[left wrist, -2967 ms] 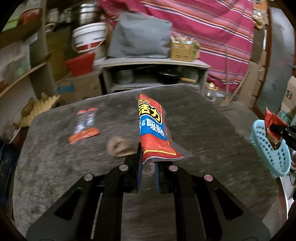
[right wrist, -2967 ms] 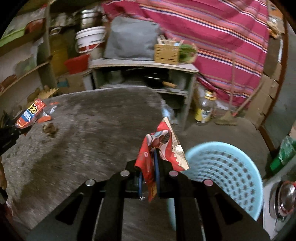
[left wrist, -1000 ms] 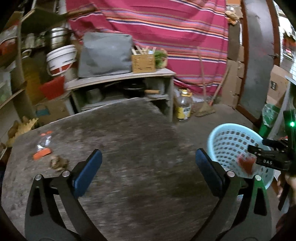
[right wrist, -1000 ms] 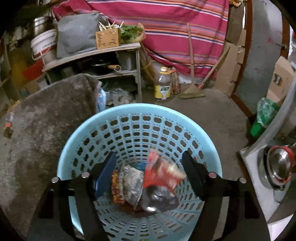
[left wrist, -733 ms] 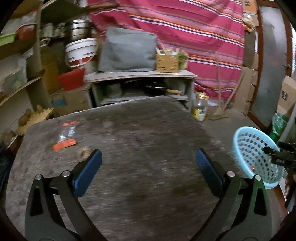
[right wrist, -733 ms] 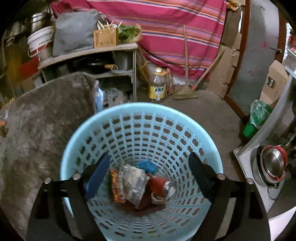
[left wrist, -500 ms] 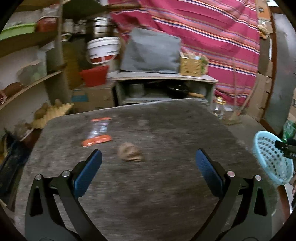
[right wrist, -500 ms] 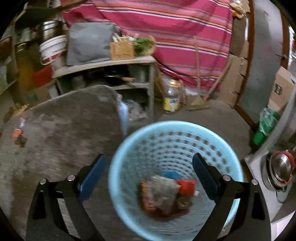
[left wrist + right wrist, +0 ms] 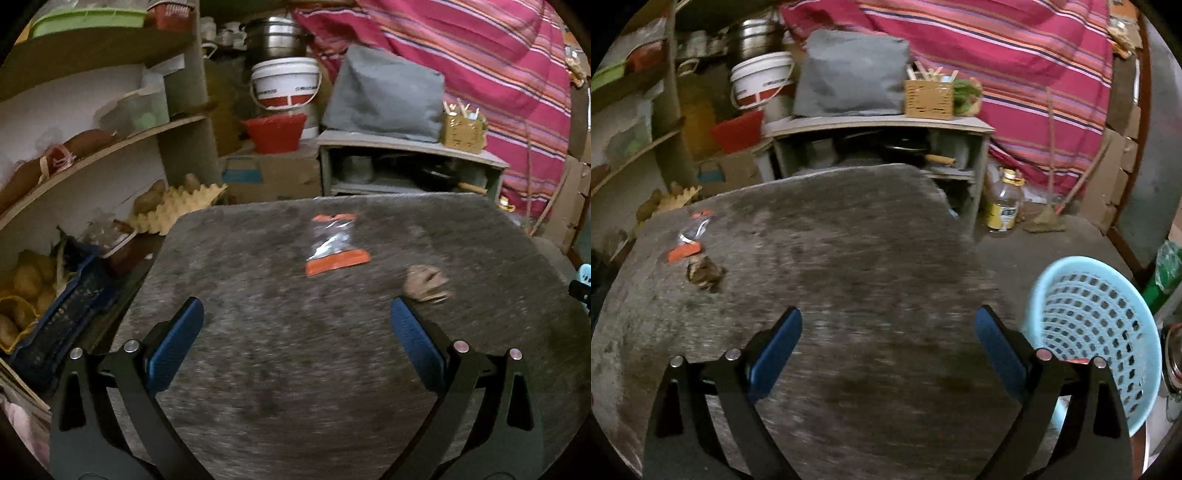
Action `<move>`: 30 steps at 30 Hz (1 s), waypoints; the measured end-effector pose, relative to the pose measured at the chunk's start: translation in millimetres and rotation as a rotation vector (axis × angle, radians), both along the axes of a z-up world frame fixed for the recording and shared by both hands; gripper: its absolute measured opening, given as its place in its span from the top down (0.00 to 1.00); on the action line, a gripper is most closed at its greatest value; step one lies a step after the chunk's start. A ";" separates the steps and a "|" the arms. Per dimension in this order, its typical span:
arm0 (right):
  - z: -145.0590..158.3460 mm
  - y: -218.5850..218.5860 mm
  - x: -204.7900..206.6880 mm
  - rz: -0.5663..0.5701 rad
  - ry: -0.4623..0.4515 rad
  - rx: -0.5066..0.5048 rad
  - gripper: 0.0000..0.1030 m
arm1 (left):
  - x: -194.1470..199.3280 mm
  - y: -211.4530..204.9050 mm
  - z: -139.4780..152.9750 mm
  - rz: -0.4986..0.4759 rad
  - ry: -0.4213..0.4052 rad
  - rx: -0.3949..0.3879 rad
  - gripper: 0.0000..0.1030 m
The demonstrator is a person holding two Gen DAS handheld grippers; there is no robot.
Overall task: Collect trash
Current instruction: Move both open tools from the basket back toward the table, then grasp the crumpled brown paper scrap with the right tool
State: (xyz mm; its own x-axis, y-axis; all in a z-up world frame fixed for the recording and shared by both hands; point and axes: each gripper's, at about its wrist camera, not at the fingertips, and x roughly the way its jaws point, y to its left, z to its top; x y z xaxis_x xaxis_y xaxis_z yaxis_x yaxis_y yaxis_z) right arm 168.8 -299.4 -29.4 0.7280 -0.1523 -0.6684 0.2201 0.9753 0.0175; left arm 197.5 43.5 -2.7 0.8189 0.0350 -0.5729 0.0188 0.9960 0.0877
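2 pieces of trash lie on the table (image 9: pixel 295 369): a clear wrapper (image 9: pixel 335 243) with orange ends at its far side and a brown wad (image 9: pixel 424 283) just beside it. Both the left gripper (image 9: pixel 295 325) and the right gripper (image 9: pixel 888 332) gape wide, empty. Off the table's right edge stands the basket (image 9: pixel 1100 325).

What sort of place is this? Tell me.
Probably a household storeroom or pantry: curved wooden shelves holding potatoes and a cardboard egg tray, a steel pot on a white plastic bucket, and a striped red cloth behind.
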 end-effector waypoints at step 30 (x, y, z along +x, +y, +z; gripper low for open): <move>-33.6 176.6 124.2 0.330 0.108 -0.096 0.10 | 97.8 80.5 -41.7 0.085 0.097 -0.019 0.05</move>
